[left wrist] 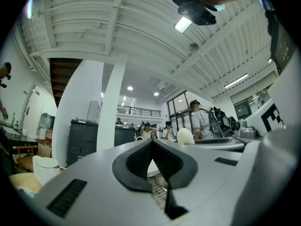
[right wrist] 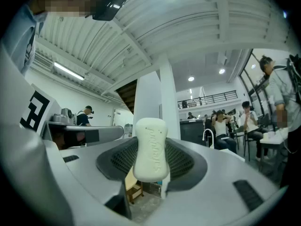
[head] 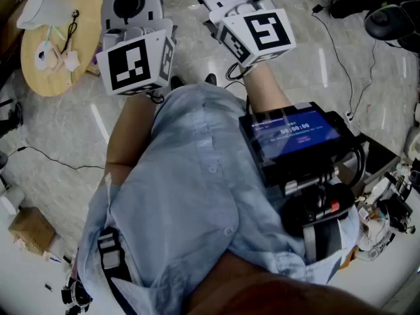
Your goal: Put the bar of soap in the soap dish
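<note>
A cream bar of soap (right wrist: 150, 142) with embossed lettering stands upright between the black ribbed pads of my right gripper (right wrist: 151, 161), which is shut on it and points level. In the left gripper view the same soap (left wrist: 185, 135) shows as a pale oval at the tip of the right gripper. My left gripper (left wrist: 151, 150) is tilted slightly upward, its pads meeting with nothing between them. In the head view only the marker cubes show, the left one (head: 138, 61) and the right one (head: 259, 33), both held in front of the person's body. No soap dish shows in any view.
A round wooden table (head: 39, 71) with white items stands at the upper left of the marble floor. Cables (head: 348, 77) run across the floor at the right. A cardboard box (head: 29, 231) lies at the lower left. Seated and standing people (right wrist: 223, 121) are far off.
</note>
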